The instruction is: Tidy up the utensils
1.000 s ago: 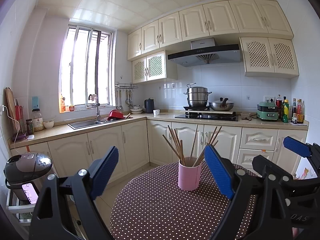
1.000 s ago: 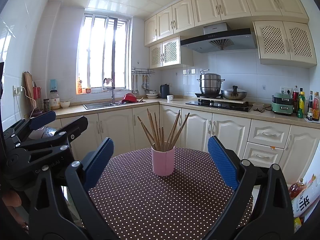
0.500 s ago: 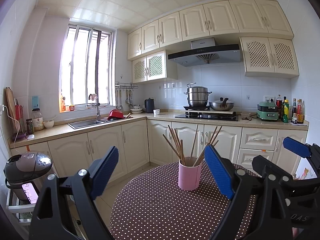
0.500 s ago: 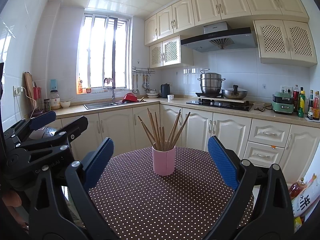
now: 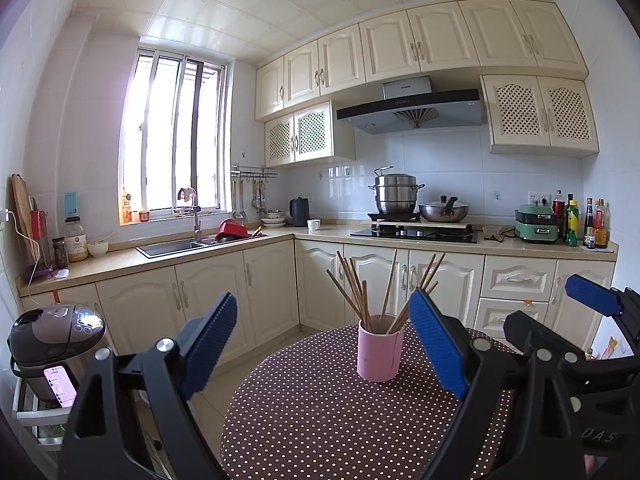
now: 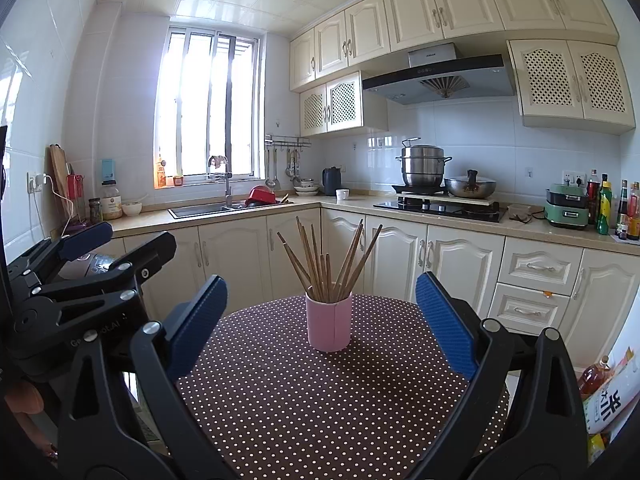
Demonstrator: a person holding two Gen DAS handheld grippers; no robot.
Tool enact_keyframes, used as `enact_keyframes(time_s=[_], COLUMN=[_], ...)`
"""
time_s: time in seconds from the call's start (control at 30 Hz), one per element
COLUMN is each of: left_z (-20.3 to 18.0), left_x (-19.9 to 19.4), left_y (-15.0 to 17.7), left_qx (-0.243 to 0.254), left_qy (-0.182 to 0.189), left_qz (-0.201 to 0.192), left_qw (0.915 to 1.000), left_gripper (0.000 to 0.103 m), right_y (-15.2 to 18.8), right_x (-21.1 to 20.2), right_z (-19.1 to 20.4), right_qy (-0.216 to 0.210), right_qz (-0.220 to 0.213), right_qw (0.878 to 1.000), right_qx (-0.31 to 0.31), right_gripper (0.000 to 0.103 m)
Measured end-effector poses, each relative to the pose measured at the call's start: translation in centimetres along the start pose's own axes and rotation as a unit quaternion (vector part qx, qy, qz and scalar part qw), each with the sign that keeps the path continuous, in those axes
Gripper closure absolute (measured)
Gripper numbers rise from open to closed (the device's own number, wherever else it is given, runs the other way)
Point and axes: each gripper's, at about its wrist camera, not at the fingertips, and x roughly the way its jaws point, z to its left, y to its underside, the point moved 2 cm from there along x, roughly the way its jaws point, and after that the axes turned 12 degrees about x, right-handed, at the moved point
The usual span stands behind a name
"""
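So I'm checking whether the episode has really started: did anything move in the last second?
Almost nothing. The right gripper shows only a slight camera drift; nothing was grasped or released. The left gripper hangs open as before, and the pink cup with its chopsticks stands in the same place on the dotted table.

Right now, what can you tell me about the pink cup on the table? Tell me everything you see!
The pink cup is a plain, straight-sided cylinder with no handle, matte and smooth; its material is hard to tell. It stands upright near the middle of the round table, on a brown cloth with white dots. A bunch of brown wooden chopsticks sticks out of its open top, fanning in different directions. Nothing else touches it: the left gripper and right gripper are both open and held short of it.
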Motion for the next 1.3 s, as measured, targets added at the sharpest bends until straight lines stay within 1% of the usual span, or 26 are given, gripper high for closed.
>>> enact_keyframes(time_s=[1.3], left_z=[-0.30], left_x=[0.32], left_y=[-0.07], left_qx=[-0.001], left_qy=[-0.002], left_qz=[0.005], left_qw=[1.0000], left_gripper=[0.017], right_y=[-0.22], right_x=[0.46], right_z=[0.11], right_qy=[0.000], right_qz=[0.004], right_qw=[1.000], right_qx=[0.001], right_gripper=[0.010])
